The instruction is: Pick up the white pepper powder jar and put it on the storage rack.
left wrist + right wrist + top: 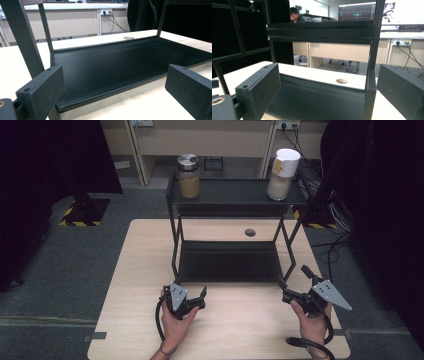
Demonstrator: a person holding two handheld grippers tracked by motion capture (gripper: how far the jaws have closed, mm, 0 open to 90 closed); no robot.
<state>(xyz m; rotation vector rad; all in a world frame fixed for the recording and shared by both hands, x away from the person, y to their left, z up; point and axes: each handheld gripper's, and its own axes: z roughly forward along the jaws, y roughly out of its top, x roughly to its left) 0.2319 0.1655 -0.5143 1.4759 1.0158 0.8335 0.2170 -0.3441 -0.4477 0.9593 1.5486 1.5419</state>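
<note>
Both jaws spread and holding nothing, the left gripper (192, 300) at seven o'clock and right gripper (295, 285) at five face the black rack (227, 262), seemingly poised to reach it.

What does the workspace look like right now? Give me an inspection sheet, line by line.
Surface: light wooden table with a round hole behind the rack.
Job's things: black two-tier rack on the table, lower shelf bare; on the top shelf a jar with a metal lid at left and a jar with a white lid at right, both upright.
Clutter: nothing seen on the table.
Grippers: left gripper and right gripper both open and empty, in front of the rack's lower shelf.
Cables: a cable loops from the left gripper; another trails from the right.
Surroundings: grey floor, dark curtains at both sides, desks and wall sockets behind.
</note>
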